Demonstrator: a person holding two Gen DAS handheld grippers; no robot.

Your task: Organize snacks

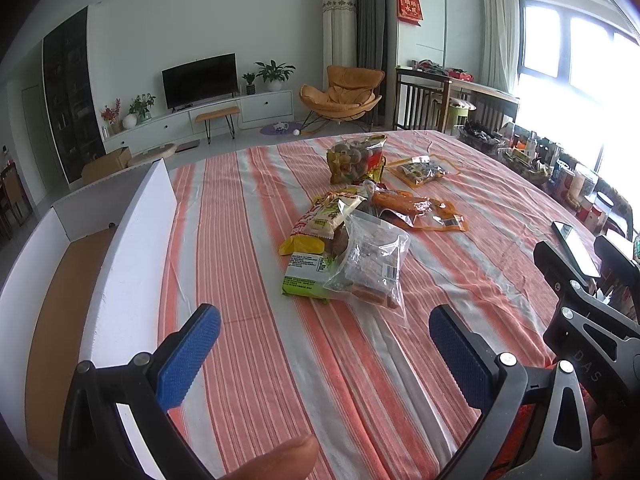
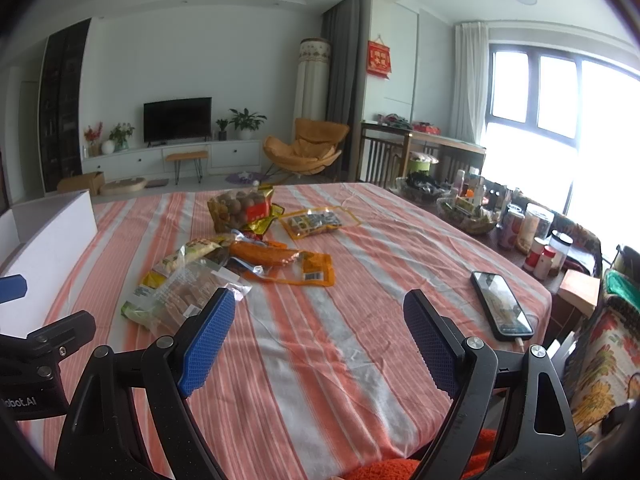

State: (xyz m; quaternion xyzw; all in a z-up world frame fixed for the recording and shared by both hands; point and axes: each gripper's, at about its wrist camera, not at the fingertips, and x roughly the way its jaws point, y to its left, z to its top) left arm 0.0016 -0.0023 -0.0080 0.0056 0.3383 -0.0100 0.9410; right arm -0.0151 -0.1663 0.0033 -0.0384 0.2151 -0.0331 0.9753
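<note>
Left gripper point(image 1: 324, 344): jaws spread wide, blue pads facing each other, nothing between them. It hangs over the near part of the table point(image 1: 248, 280), which is covered with a cloth striped in orange, white and grey. A fingertip point(image 1: 280, 458) of the person shows at the bottom edge of the left wrist view.

Right gripper point(image 2: 320, 336): jaws likewise spread wide and empty, above bare cloth at the near edge of the table.

White box point(image 1: 120, 264): open-topped, brown inside, standing on the left side of the table just beside the left gripper.

Phone point(image 2: 502, 306): lying flat on the right side of the cloth, screen up, a cable plugged into its near end.

Snacks, mid-table, apart from both grippers:
- Clear bag of brown biscuits point(image 1: 370, 270), nearest, lying partly over a green-and-white packet point(image 1: 306, 276).
- Yellow and red packet point(image 1: 324, 216), just behind those, touching them.
- Orange-edged pouch point(image 1: 420, 210) holding an orange sausage-like piece, to the right of that heap.
- Bag of round brown nuts point(image 1: 356, 156) with a red label, farther back, propped upright.
- Flat pouch with yellow border point(image 1: 424, 170), beside the nut bag on its right.

Right edge, beyond the cloth: baskets, jars point(image 2: 536, 220) and bottles crowded together.

Far room: television point(image 1: 200, 80) on a low white cabinet, orange lounge chair point(image 1: 340, 94).
</note>
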